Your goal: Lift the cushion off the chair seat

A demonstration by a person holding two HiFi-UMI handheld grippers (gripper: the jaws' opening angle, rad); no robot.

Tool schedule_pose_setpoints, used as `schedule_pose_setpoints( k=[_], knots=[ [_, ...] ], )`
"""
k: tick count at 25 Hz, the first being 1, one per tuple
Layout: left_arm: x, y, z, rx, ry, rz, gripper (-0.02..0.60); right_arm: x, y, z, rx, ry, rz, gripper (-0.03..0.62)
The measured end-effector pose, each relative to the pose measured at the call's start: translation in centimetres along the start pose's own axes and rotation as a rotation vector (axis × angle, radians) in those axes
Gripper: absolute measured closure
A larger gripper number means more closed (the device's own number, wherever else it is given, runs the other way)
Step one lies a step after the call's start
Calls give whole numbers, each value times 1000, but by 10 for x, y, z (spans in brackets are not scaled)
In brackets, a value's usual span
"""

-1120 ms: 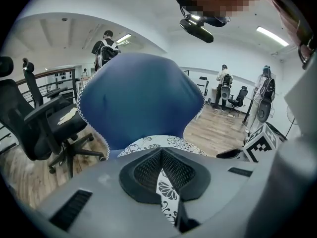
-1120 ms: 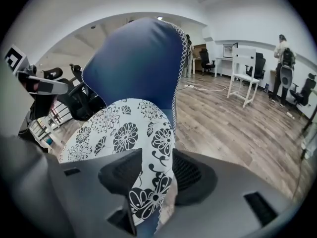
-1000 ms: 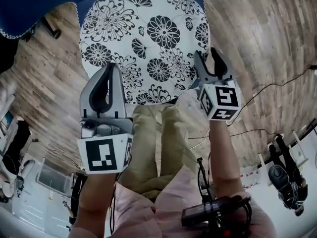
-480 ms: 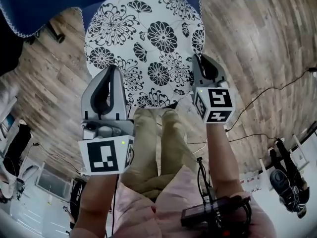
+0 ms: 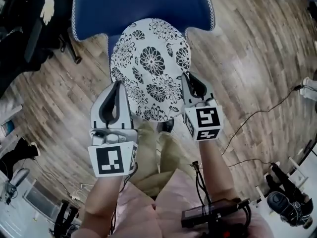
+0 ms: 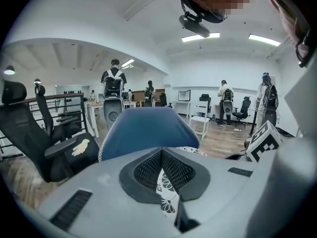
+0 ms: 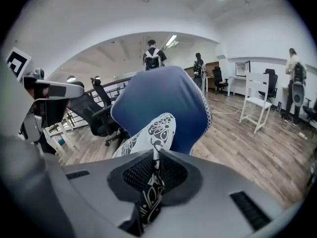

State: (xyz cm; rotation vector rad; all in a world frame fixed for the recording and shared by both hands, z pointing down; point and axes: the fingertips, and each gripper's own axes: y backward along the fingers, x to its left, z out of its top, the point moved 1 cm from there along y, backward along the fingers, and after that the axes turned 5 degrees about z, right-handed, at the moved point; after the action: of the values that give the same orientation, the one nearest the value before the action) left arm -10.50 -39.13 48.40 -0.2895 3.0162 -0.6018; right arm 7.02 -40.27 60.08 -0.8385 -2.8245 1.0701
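The round white cushion (image 5: 151,66) with black flowers hangs between both grippers in front of the blue chair (image 5: 138,4). My left gripper (image 5: 119,87) is shut on the cushion's near left edge. My right gripper (image 5: 191,79) is shut on its near right edge. In the left gripper view the flowered cloth (image 6: 167,195) is pinched between the shut jaws, with the chair (image 6: 143,130) beyond. In the right gripper view the cushion (image 7: 153,133) rises from the shut jaws before the chair (image 7: 163,98). Whether the cushion still touches the seat is hidden.
A black office chair (image 5: 25,29) stands at the left on the wooden floor. Cables (image 5: 257,113) run across the floor at the right. A white chair (image 7: 257,105) and several people (image 6: 114,83) are farther off. The person's khaki trouser legs (image 5: 153,148) are below the cushion.
The cushion and both grippers now look smaller and sit lower in the head view. Much more of the blue chair shows above them. Both grippers stay shut on the cushion.
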Motion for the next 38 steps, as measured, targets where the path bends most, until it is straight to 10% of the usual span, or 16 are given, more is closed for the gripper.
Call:
schedule_pose_setpoints(
  k=[25,38],
  knots=[
    [-42,177,253,-442,-69,68,571,96,236,252,-475,250,34,563],
    [-44,216,307,-551,-74,74,571,116,297,297,-614,339,-26,563]
  ],
)
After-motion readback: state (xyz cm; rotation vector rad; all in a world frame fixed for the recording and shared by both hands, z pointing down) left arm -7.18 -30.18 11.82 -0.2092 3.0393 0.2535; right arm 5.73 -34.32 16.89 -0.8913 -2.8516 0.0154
